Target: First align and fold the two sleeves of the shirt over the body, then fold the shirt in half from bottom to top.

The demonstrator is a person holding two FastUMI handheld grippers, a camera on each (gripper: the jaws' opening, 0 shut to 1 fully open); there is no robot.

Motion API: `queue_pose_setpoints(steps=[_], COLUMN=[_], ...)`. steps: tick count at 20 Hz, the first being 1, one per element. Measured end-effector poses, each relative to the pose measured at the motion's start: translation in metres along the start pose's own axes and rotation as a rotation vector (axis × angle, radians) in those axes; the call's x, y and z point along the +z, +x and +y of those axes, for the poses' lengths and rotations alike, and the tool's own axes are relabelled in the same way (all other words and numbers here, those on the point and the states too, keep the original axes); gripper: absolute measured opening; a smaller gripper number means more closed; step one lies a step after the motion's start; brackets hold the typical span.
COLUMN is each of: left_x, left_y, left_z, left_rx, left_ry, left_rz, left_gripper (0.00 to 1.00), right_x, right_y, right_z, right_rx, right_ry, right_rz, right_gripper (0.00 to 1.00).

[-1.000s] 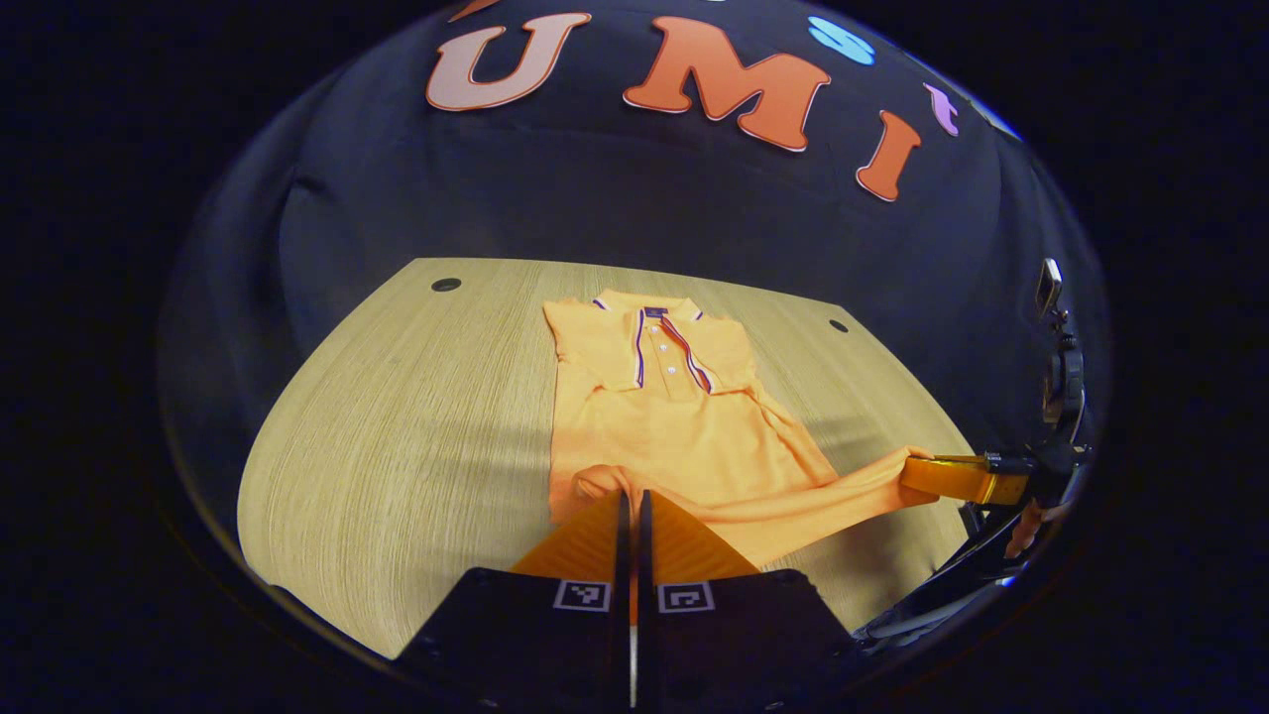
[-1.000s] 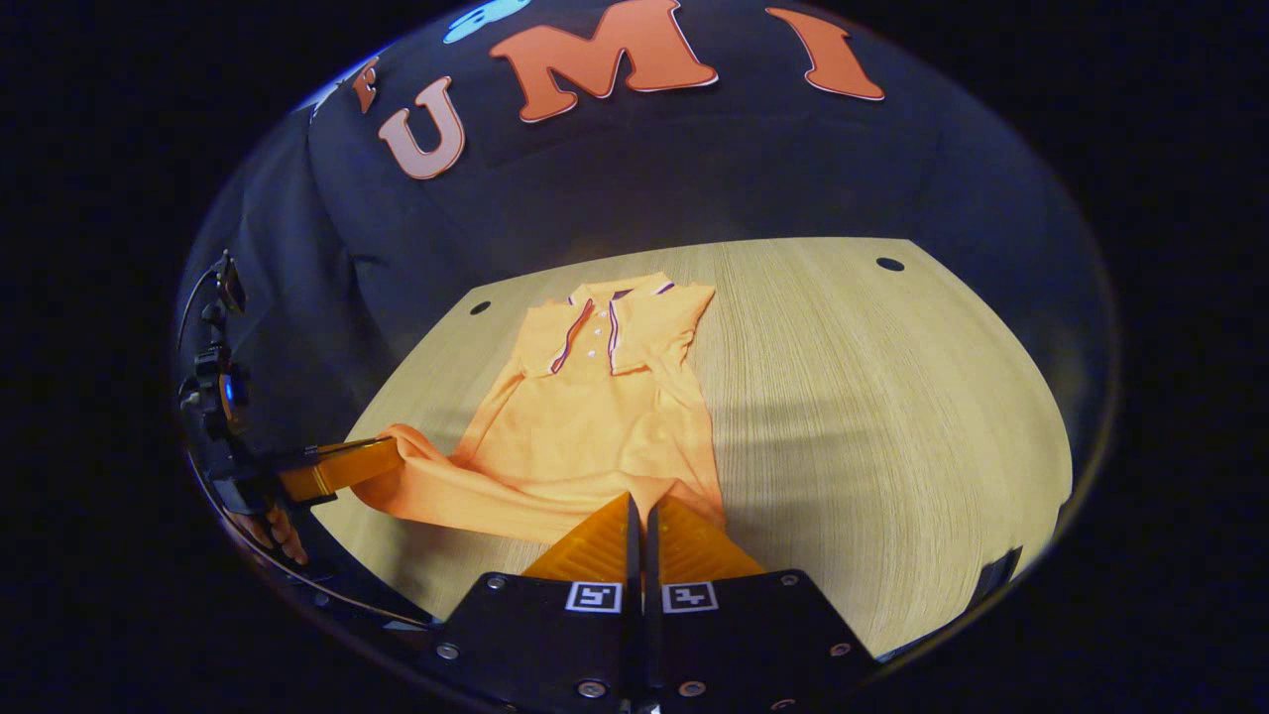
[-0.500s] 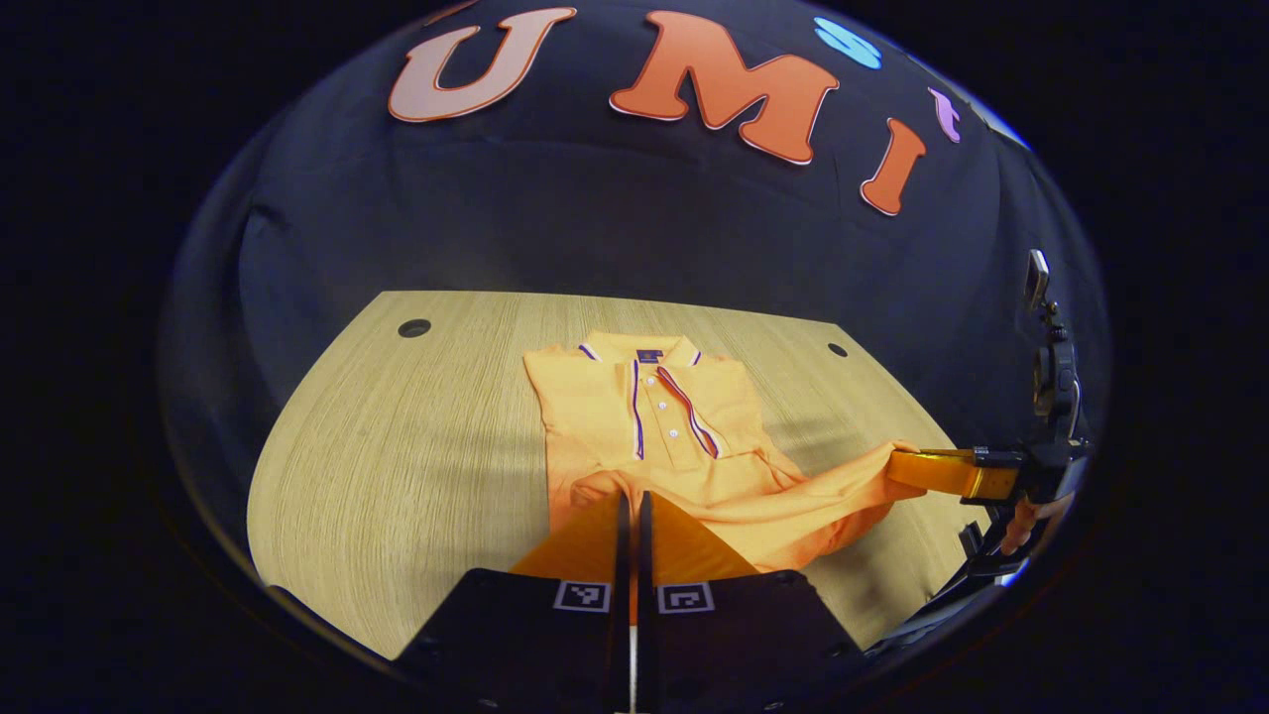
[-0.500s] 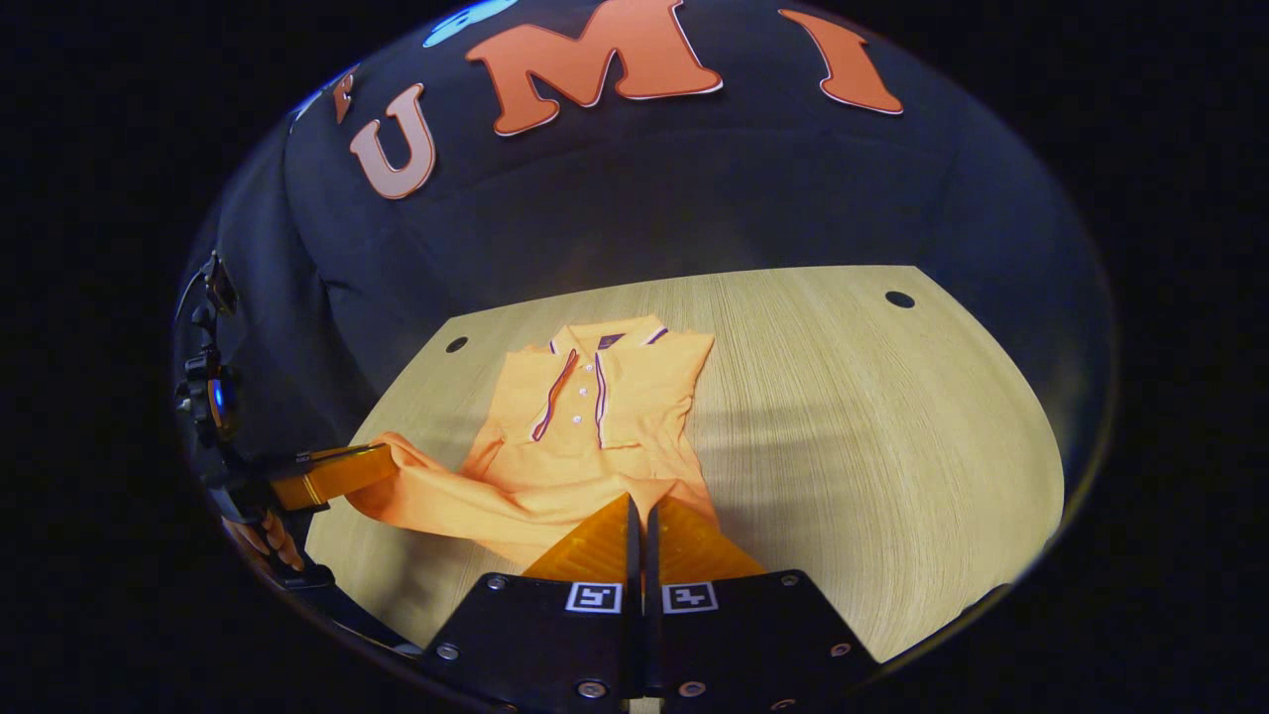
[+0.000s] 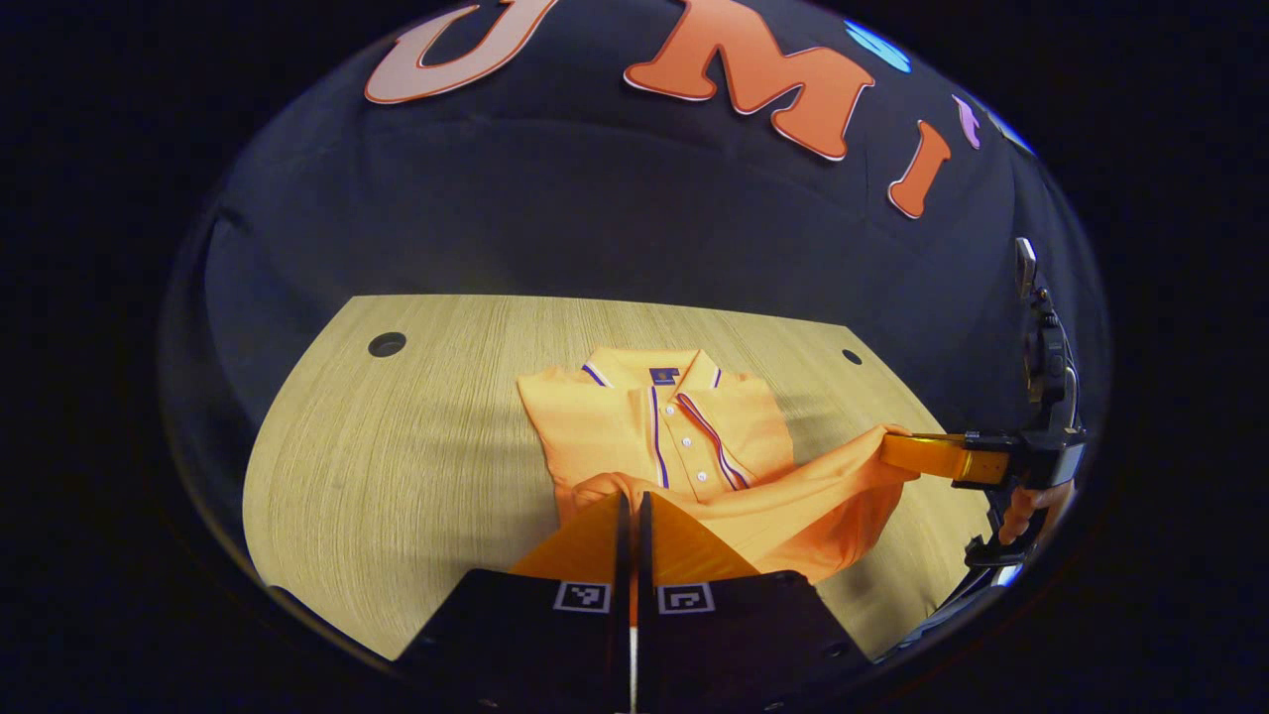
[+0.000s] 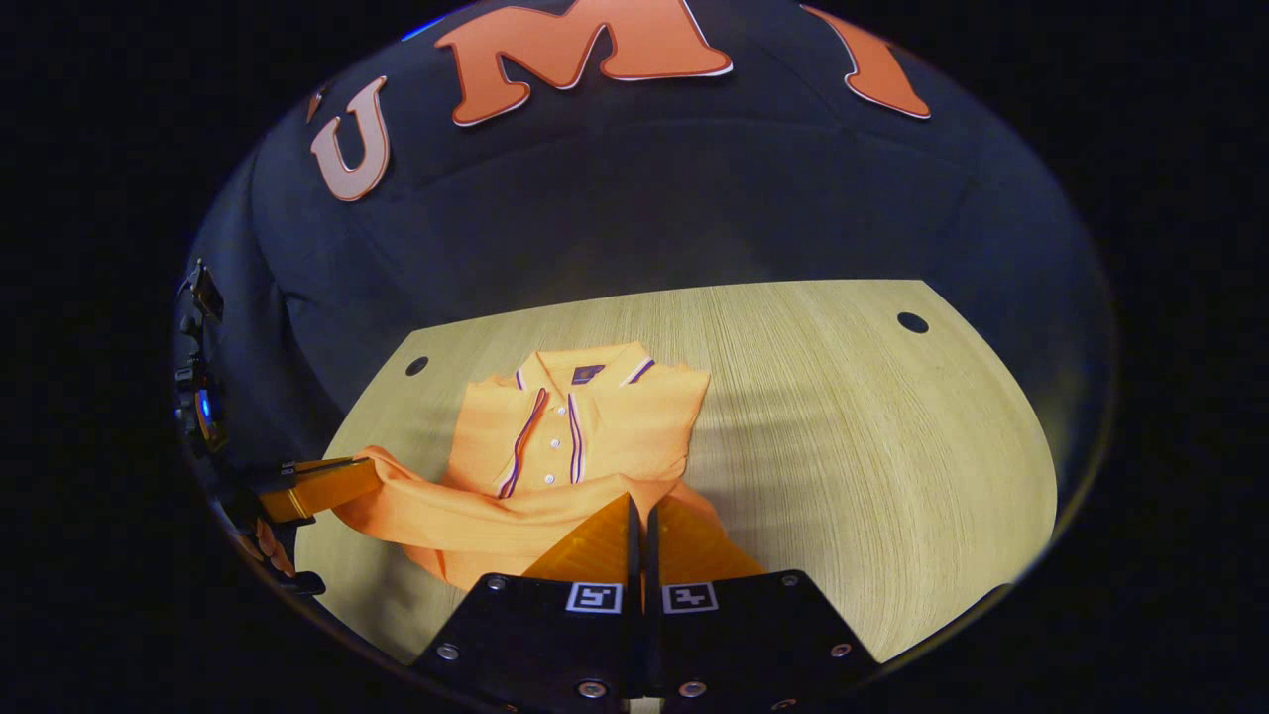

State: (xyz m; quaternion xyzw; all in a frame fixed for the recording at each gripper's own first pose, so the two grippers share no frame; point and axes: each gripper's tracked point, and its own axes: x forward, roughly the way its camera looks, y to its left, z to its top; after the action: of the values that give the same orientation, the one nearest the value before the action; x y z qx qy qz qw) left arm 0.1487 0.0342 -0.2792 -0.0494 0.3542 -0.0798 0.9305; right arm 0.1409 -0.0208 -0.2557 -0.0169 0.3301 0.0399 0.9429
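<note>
Hem lifted and carried toward the collar.

Left gripper view: your left gripper [image 5: 632, 501] is clamped on the shirt [image 5: 684, 436] hem, now nearer the collar [image 5: 654, 369]. Right gripper view: your right gripper [image 6: 639, 508] also pinches the hem over the table [image 6: 872, 446]; the bottom-to-top fold is well underway.

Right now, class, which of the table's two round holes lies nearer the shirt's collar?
In the left gripper view, the small hole right of the collar is nearer; the larger-looking hole sits farther off toward the table's left corner.
</note>
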Motion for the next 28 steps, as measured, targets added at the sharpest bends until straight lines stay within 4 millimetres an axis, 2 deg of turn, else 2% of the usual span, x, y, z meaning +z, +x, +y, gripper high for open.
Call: queue_pose_setpoints(steps=[6, 9, 13, 17, 21, 23, 25, 26, 27, 28], left_x=[0.032, 0.04, 0.051, 0.046, 0.044, 0.047, 0.049, 0.051, 0.054, 0.056], left_y=[0.047, 0.073, 0.106, 0.137, 0.157, 0.165, 0.169, 0.169, 0.171, 0.16], left_z=[0.021, 0.036, 0.049, 0.064, 0.07, 0.07, 0.069, 0.067, 0.066, 0.07], left_rx=[-0.018, -0.021, -0.031, -0.029, -0.006, 0.007, 0.022, 0.015, 0.018, 0.019], left_ry=[-0.02, -0.057, -0.121, -0.155, -0.16, -0.169, -0.185, -0.199, -0.211, -0.216], left_rz=[0.007, 0.017, 0.028, 0.086, 0.104, 0.098, 0.081, 0.072, 0.062, 0.051], left_gripper=[0.03, 0.03, 0.03, 0.03, 0.03, 0.04, 0.07, 0.1, 0.24, 0.39], right_x=[0.035, 0.042, 0.043, 0.043, 0.041, 0.038, 0.04, 0.041, 0.044, 0.048], right_y=[0.047, 0.075, 0.111, 0.14, 0.158, 0.165, 0.167, 0.165, 0.163, 0.16], right_z=[0.001, 0.0, -0.004, -0.006, -0.011, -0.006, -0.008, -0.009, -0.01, -0.011], right_rx=[-0.034, -0.039, -0.058, -0.076, -0.1, -0.087, -0.091, -0.1, -0.103, -0.107], right_ry=[-0.012, -0.004, 0.002, 0.006, 0.013, 0.037, 0.036, 0.034, 0.028, 0.017], right_rz=[0.01, 0.018, 0.053, 0.091, 0.115, 0.127, 0.126, 0.12, 0.106, 0.093], right_gripper=[0.01, 0.01, 0.01, 0.01, 0.02, 0.06, 0.1, 0.17, 0.2, 0.29])
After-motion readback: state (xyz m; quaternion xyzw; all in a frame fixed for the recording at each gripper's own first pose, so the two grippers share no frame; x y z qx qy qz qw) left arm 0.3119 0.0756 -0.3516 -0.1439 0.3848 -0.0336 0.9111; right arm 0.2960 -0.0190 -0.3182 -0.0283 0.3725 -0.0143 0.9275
